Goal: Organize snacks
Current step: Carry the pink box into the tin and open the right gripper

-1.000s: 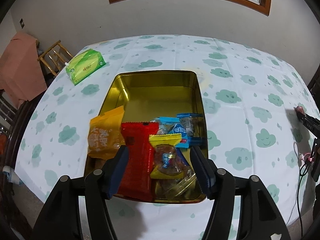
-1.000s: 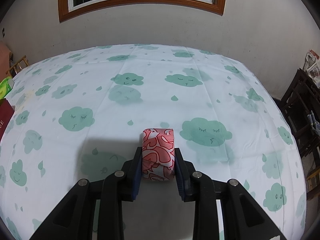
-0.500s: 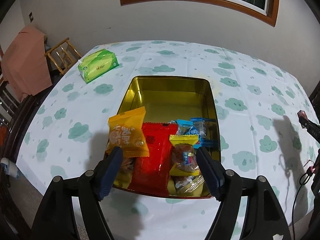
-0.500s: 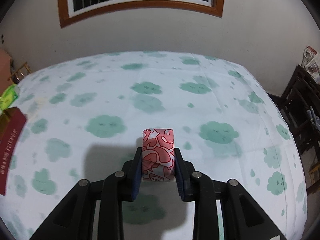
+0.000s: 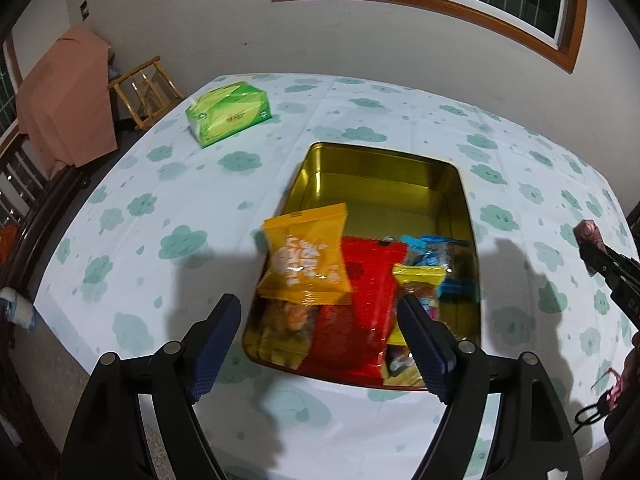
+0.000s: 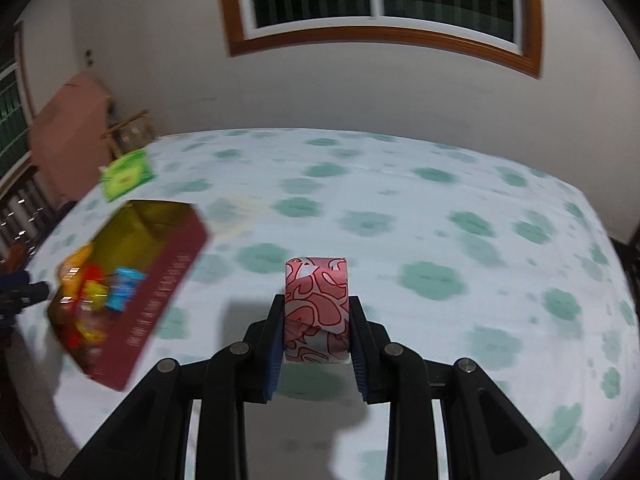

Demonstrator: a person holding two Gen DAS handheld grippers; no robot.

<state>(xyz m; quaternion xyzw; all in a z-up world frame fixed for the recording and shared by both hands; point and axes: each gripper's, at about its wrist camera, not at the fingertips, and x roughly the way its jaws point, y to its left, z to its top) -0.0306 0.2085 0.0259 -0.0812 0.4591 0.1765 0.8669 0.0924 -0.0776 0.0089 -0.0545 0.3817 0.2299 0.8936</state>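
So the right tool (image 6: 316, 316) is clamped on the pink-and-red patterned wrapped snack (image 6: 316, 308), and the gold rectangular tin (image 6: 132, 272) of snack packets sits off to its left, long axis running away, while the left tool (image 5: 320, 336), jaws just opening, hovers empty-handed above the tin's near end.

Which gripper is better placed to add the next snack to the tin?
Right. The right gripper is shut on the pink snack pack, with the tin to its left. The left gripper is empty, its jaws having just been opening.
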